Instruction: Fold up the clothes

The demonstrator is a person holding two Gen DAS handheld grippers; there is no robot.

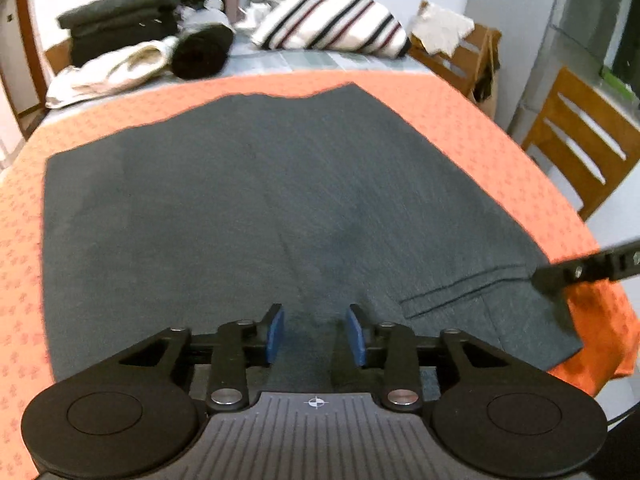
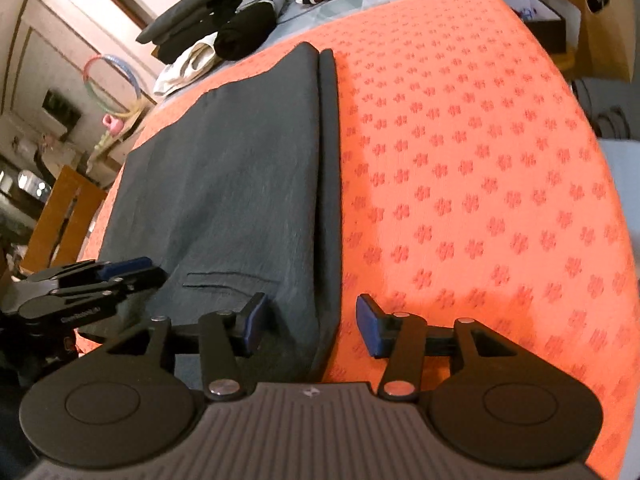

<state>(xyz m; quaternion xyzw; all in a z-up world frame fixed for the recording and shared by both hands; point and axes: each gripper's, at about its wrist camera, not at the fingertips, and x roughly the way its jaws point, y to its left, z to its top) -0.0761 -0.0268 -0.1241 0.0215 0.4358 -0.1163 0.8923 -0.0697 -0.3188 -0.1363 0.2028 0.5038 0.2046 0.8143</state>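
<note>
The dark grey garment (image 1: 248, 208) is lying flat on the orange cloth (image 2: 480, 184), its long axis running away from both grippers. The left gripper (image 1: 316, 334) and right gripper (image 2: 310, 322) are hovering over its near edge, jaws partly apart, gripping nothing.

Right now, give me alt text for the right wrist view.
A dark grey garment lies flat on an orange flower-patterned cloth. The right tool sits open over its near edge, with the left tool at the left. Folded clothes are piled behind.
</note>
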